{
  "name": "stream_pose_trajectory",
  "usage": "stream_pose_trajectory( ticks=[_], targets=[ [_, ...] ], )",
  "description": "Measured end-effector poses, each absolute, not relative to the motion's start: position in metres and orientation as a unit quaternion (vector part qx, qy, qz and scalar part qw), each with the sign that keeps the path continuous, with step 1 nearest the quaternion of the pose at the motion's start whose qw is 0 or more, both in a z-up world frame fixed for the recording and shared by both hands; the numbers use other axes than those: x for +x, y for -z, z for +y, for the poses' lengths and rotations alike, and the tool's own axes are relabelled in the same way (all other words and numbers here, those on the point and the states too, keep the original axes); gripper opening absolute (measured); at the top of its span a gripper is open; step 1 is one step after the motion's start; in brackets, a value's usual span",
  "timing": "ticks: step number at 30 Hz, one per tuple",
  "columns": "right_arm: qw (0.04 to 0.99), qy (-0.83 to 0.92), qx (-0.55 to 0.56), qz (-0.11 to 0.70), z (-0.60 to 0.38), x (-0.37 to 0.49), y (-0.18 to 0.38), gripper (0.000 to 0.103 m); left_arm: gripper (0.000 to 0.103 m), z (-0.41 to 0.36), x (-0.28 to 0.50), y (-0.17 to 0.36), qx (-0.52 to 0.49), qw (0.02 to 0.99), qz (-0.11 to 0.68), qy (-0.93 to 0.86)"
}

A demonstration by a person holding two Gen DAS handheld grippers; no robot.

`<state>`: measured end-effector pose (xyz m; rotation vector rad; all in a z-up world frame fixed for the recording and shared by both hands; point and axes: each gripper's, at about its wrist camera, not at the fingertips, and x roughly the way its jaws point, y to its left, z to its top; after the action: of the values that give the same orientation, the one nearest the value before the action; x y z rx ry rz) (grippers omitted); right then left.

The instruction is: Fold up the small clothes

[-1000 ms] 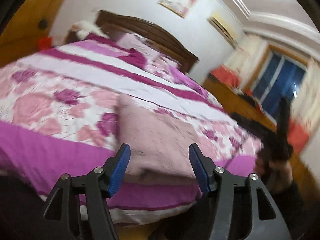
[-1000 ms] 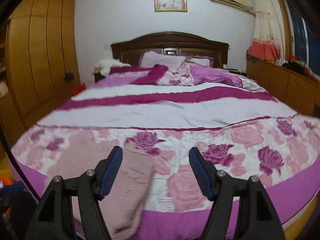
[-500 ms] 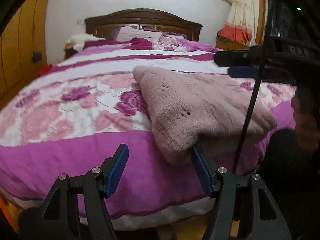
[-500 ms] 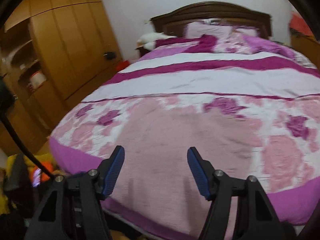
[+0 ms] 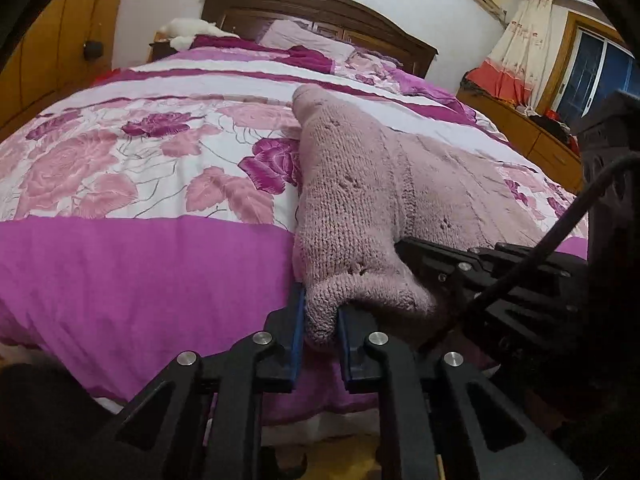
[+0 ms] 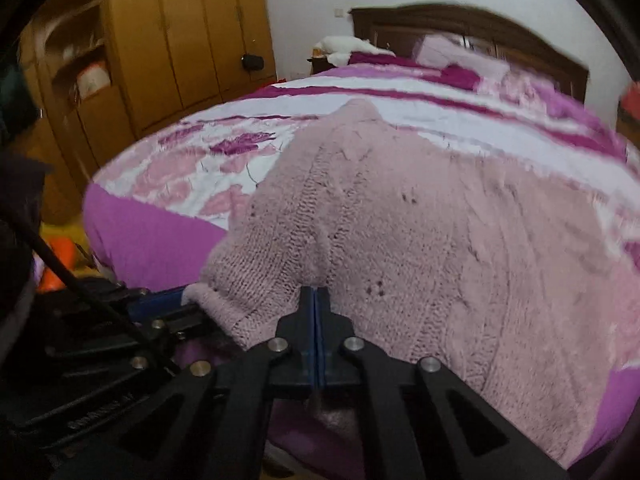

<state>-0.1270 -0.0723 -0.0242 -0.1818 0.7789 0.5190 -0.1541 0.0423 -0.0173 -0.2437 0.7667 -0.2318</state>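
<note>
A dusty-pink knitted sweater [image 5: 372,184] lies on the foot end of the bed, over its near edge. My left gripper [image 5: 320,332] is shut on the sweater's near left corner, a thick fold of knit between its blue pads. My right gripper [image 6: 316,320] is shut on the sweater [image 6: 420,216] at its near edge, a little right of the left one, pads almost touching. The right gripper also shows in the left wrist view [image 5: 404,246], reaching in under the knit. The left gripper shows at the lower left of the right wrist view [image 6: 180,306].
The bed has a pink and purple floral cover [image 5: 132,176], pillows and a dark wooden headboard [image 5: 320,16]. A wooden wardrobe [image 6: 180,40] stands left of the bed. A low wooden cabinet [image 5: 536,136] with clothes stands on the right, by the window.
Both grippers were open and have closed on the sweater's near edge. They moved down and in to the bed's edge, close beside each other.
</note>
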Motion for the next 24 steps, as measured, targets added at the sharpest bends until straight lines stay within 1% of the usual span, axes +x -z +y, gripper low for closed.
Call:
stream_pose_trajectory(
  ticks=[3, 5, 6, 7, 8, 9, 10, 11, 13, 15, 16, 17, 18, 19, 20, 22, 24],
  targets=[
    [0.886, -0.262, -0.056, 0.377, -0.086, -0.124, 0.014, 0.000, 0.000, 0.050, -0.161, 0.013, -0.135, 0.900, 0.389, 0.142],
    [0.896, -0.249, -0.051, 0.365, -0.103, -0.121, -0.004, 0.000, 0.000, 0.063, -0.176, 0.005, -0.155, 0.894, 0.387, 0.166],
    [0.904, -0.230, -0.054, 0.355, -0.112, -0.121, -0.013, 0.006, 0.000, 0.069, -0.184, -0.003, -0.162, 0.898, 0.373, 0.167],
    [0.917, -0.202, -0.053, 0.339, -0.127, -0.120, -0.026, 0.022, 0.000, 0.072, -0.191, -0.017, -0.157, 0.908, 0.353, 0.160],
    [0.927, -0.180, -0.044, 0.326, -0.144, -0.117, -0.038, 0.049, 0.000, 0.071, -0.194, -0.029, -0.142, 0.920, 0.332, 0.154],
    [0.935, -0.159, -0.033, 0.316, -0.160, -0.113, -0.045, 0.063, 0.000, 0.067, -0.198, -0.044, -0.118, 0.935, 0.301, 0.148],
    [0.944, -0.126, -0.008, 0.304, -0.183, -0.104, -0.054, 0.082, 0.000, 0.058, -0.201, -0.065, -0.087, 0.950, 0.262, 0.147],
    [0.948, -0.108, 0.013, 0.300, -0.198, -0.096, -0.057, 0.084, 0.000, 0.049, -0.201, -0.076, -0.070, 0.955, 0.245, 0.153],
    [0.935, -0.069, 0.096, 0.334, -0.238, -0.064, -0.050, 0.084, 0.000, 0.026, -0.184, -0.090, -0.035, 0.953, 0.239, 0.181],
    [0.898, -0.067, 0.203, 0.384, -0.270, -0.028, -0.026, 0.083, 0.000, 0.007, -0.165, -0.084, -0.013, 0.946, 0.259, 0.193],
    [0.876, -0.077, 0.247, 0.407, -0.278, -0.013, -0.011, 0.070, 0.000, -0.001, -0.154, -0.076, -0.003, 0.941, 0.279, 0.190],
    [0.863, -0.085, 0.264, 0.422, -0.279, -0.002, -0.001, 0.028, 0.000, -0.007, -0.141, -0.060, 0.006, 0.934, 0.313, 0.174],
    [0.844, -0.094, 0.282, 0.446, -0.280, 0.009, 0.011, 0.007, 0.000, -0.008, -0.133, -0.045, 0.005, 0.926, 0.339, 0.163],
    [0.835, -0.101, 0.297, 0.451, -0.279, 0.015, 0.018, 0.009, 0.000, -0.006, -0.127, -0.024, -0.013, 0.915, 0.371, 0.156],
    [0.839, -0.116, 0.304, 0.436, -0.281, 0.017, 0.014, 0.008, 0.000, -0.002, -0.128, -0.012, -0.033, 0.912, 0.378, 0.154],
    [0.857, -0.135, 0.284, 0.408, -0.277, 0.014, -0.002, 0.007, 0.000, 0.002, -0.135, -0.005, -0.057, 0.918, 0.361, 0.157],
    [0.876, -0.144, 0.247, 0.389, -0.270, 0.012, -0.017, 0.007, 0.000, -0.008, -0.137, -0.007, -0.034, 0.921, 0.358, 0.148]
  ],
)
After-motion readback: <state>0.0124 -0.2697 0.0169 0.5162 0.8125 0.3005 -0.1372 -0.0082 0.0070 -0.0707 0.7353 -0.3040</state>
